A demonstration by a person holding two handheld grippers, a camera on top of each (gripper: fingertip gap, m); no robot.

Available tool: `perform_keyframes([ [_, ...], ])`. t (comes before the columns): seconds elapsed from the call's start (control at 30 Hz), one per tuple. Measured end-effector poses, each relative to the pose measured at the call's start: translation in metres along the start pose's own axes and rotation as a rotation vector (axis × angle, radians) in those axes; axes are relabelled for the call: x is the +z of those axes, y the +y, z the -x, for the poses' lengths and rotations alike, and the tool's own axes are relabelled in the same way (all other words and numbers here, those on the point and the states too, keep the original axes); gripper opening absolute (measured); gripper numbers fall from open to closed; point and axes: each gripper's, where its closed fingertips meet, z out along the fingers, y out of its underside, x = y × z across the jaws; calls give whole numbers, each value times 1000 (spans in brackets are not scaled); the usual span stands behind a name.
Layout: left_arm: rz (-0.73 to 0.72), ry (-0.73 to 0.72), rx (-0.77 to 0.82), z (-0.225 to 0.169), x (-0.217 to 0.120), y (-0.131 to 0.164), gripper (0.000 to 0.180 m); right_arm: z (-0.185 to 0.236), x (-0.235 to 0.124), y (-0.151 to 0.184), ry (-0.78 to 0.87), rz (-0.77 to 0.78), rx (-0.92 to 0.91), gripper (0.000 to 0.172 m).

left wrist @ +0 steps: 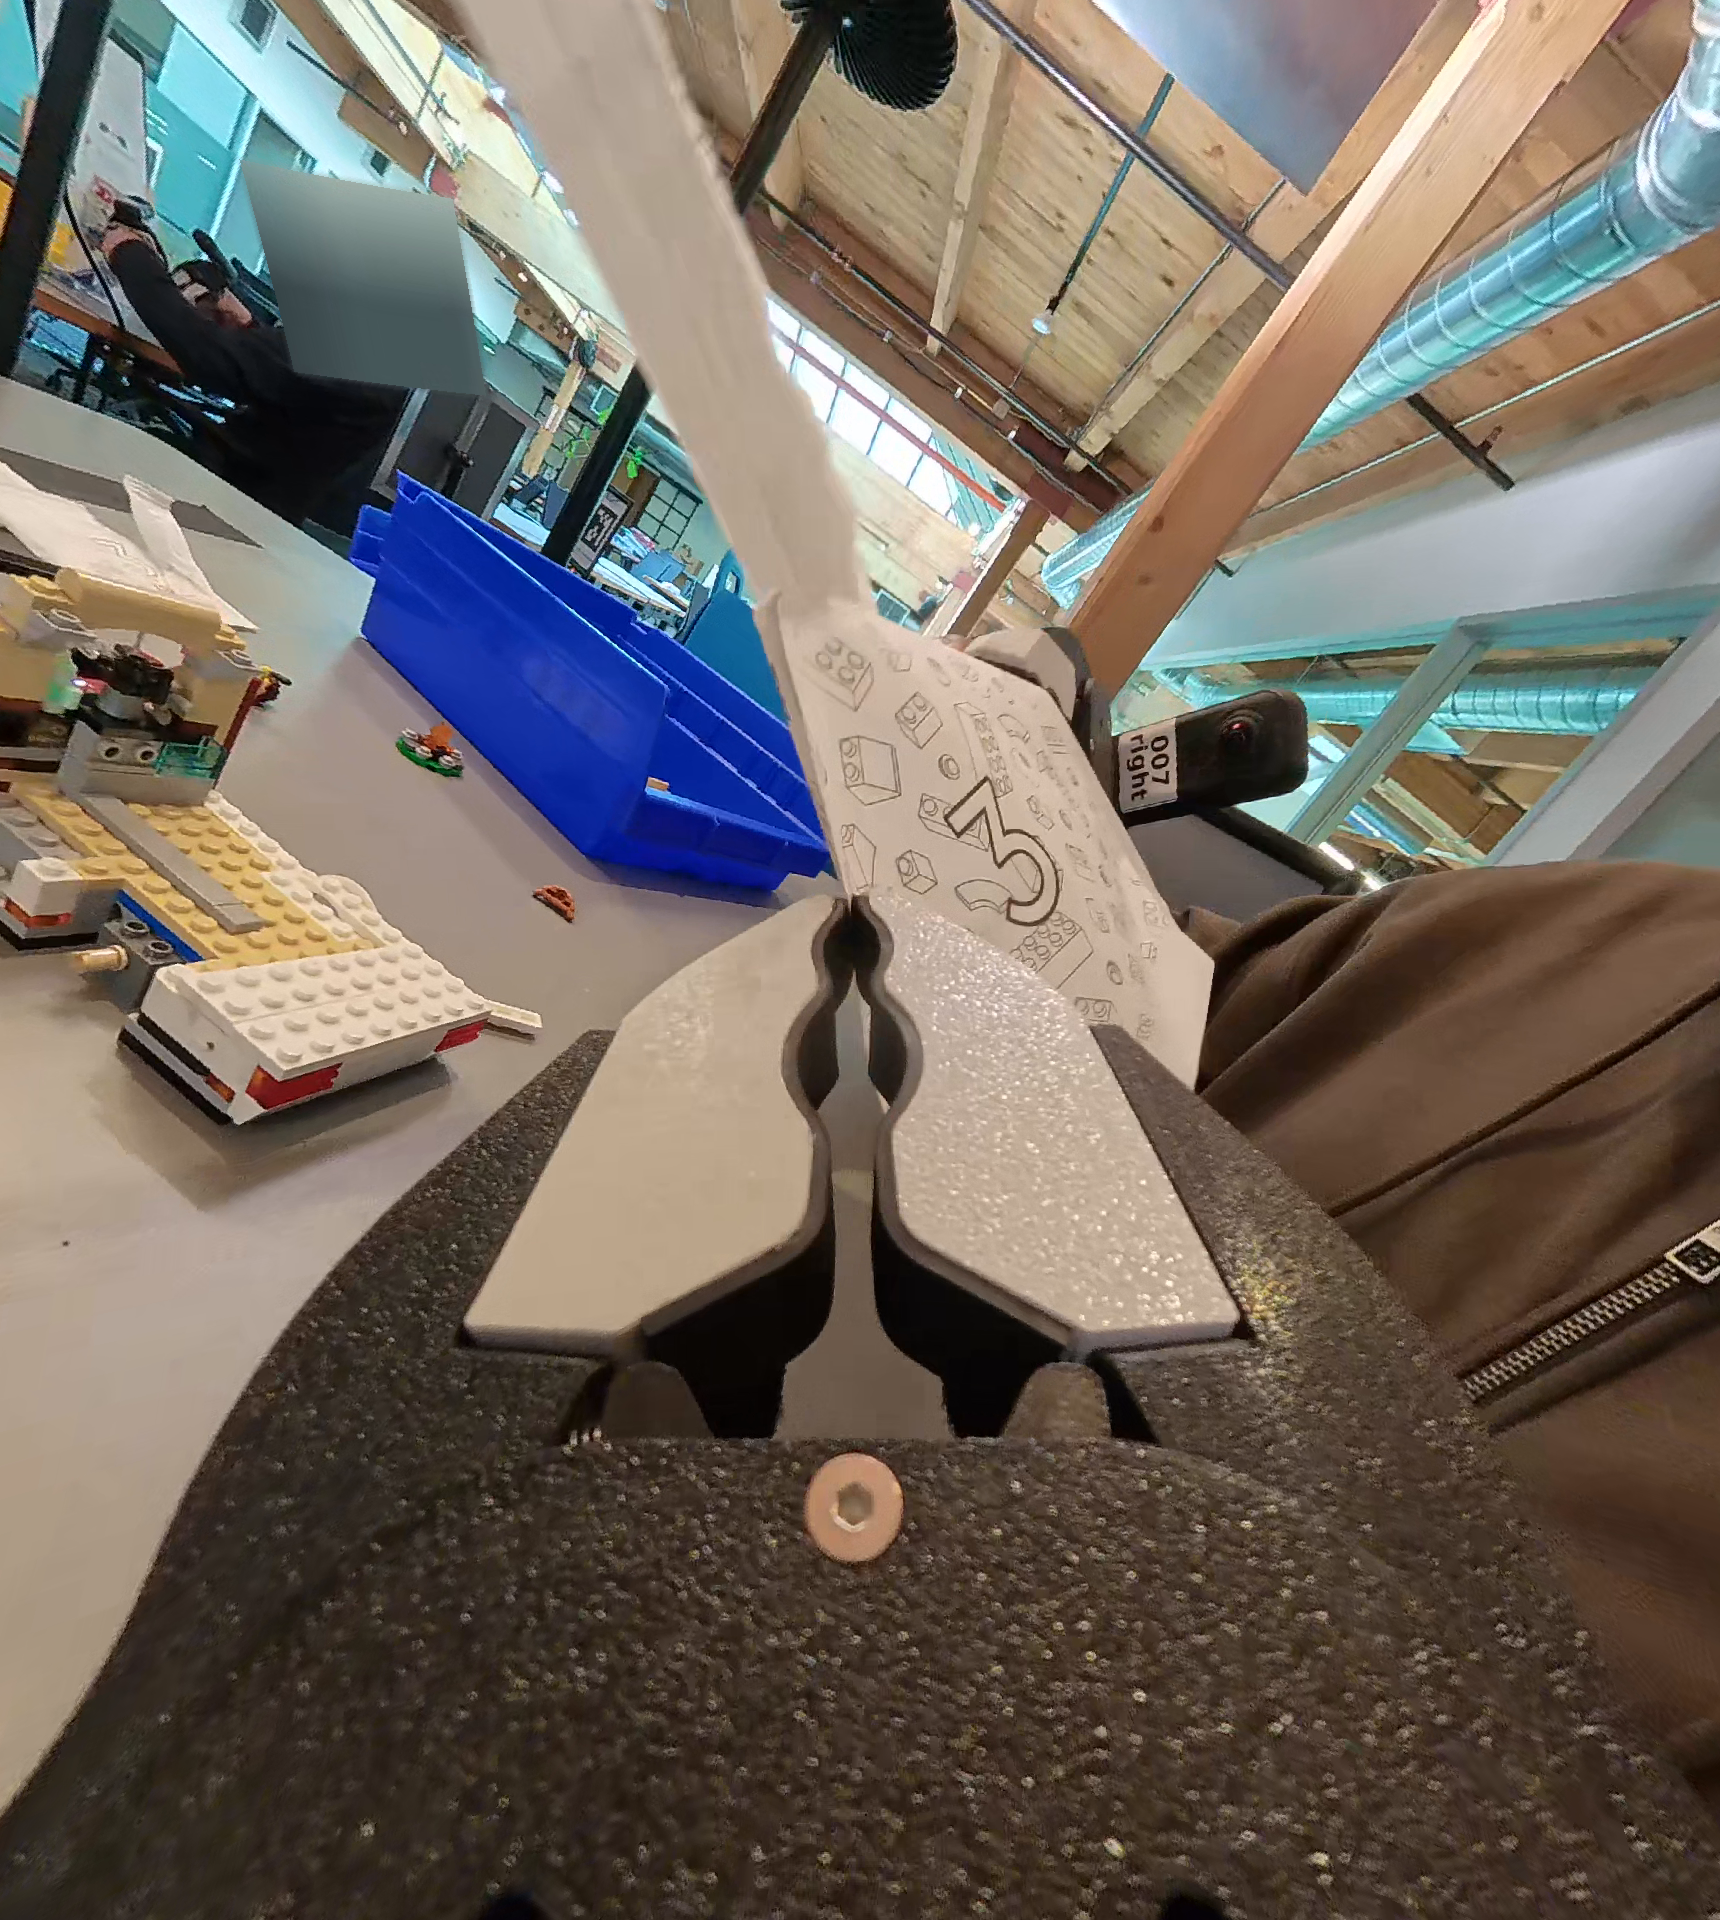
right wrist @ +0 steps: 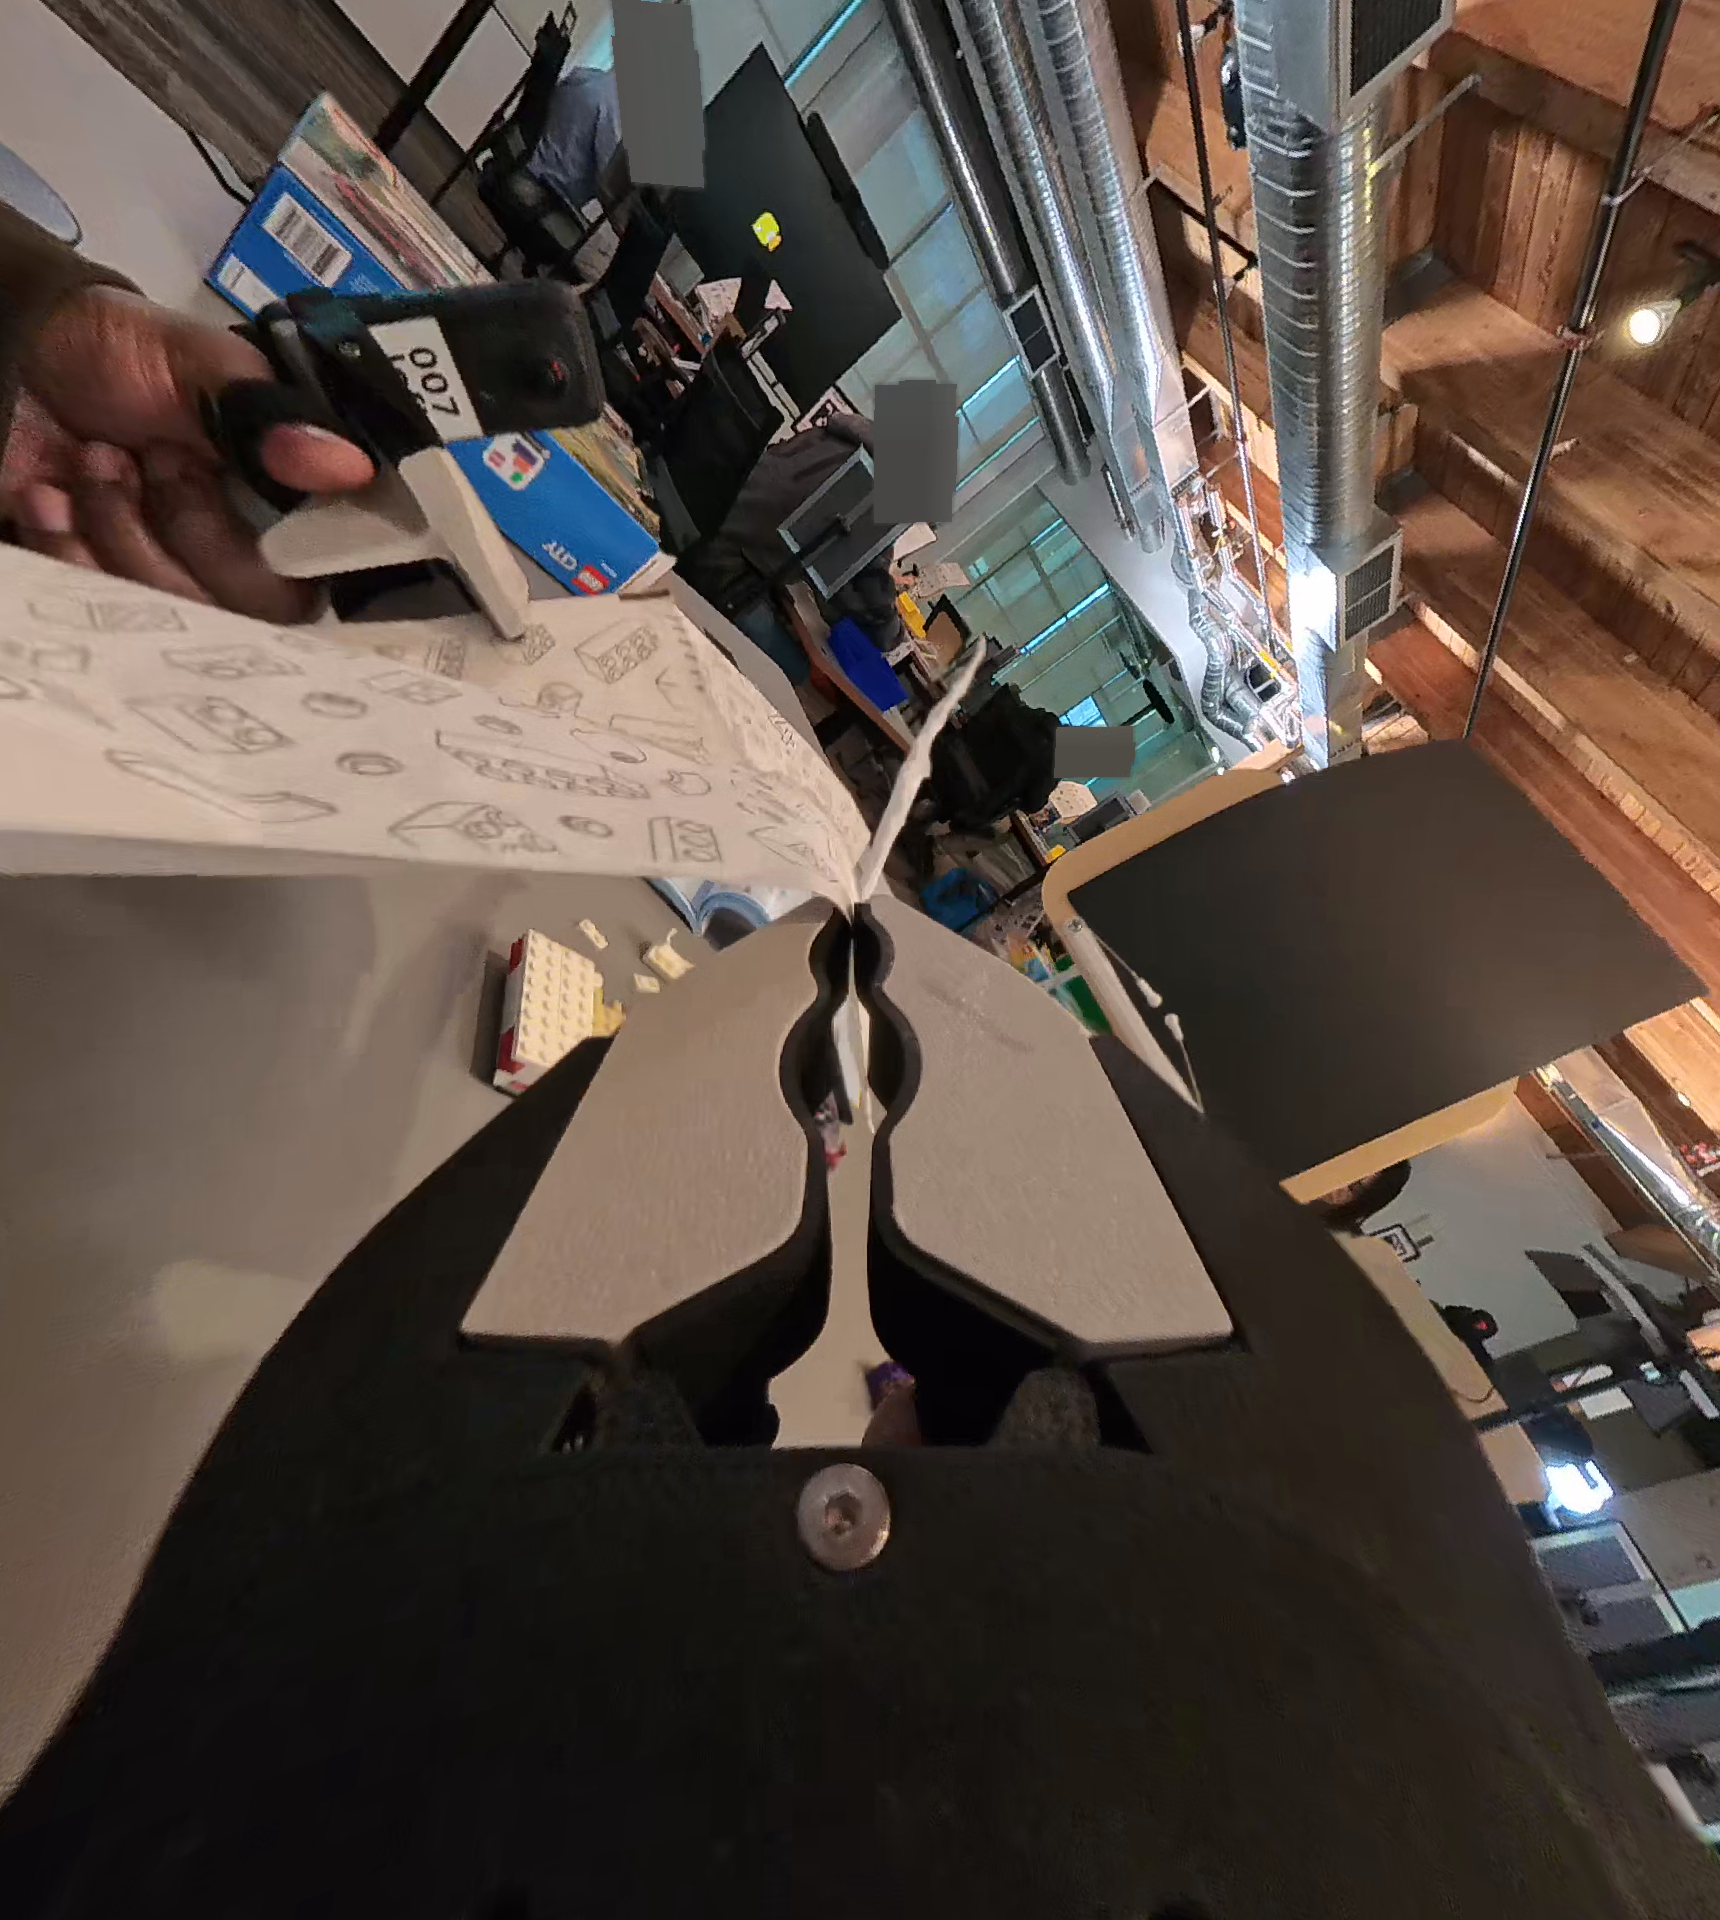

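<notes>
Paper bag (left wrist: 981,821), white, printed with brick outlines and large numeral, hangs between your two grippers above grey table (left wrist: 108,1299). Left gripper (left wrist: 852,906) clamps bag's lower edge, jaws closed on it. Right gripper (right wrist: 854,914) pinches opposite edge, paper running down between its pads. White labels on both gripper cameras. Brick model (left wrist: 160,831), blue bin (left wrist: 565,707), blue printed box (right wrist: 565,509) on table. Timber ceiling, metal ducts overhead.
</notes>
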Motion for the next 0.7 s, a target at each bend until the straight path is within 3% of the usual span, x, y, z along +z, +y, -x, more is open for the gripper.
perform_keyframes([
  [0.4, 22, -26, 145, -6, 0, 1, 0, 12, -29, 43, 38, 197, 199, 14],
  [0.7, 46, -65, 336, -12, 5, 0, 0, 40, -43, 68, -79, 293, 583, 27],
])
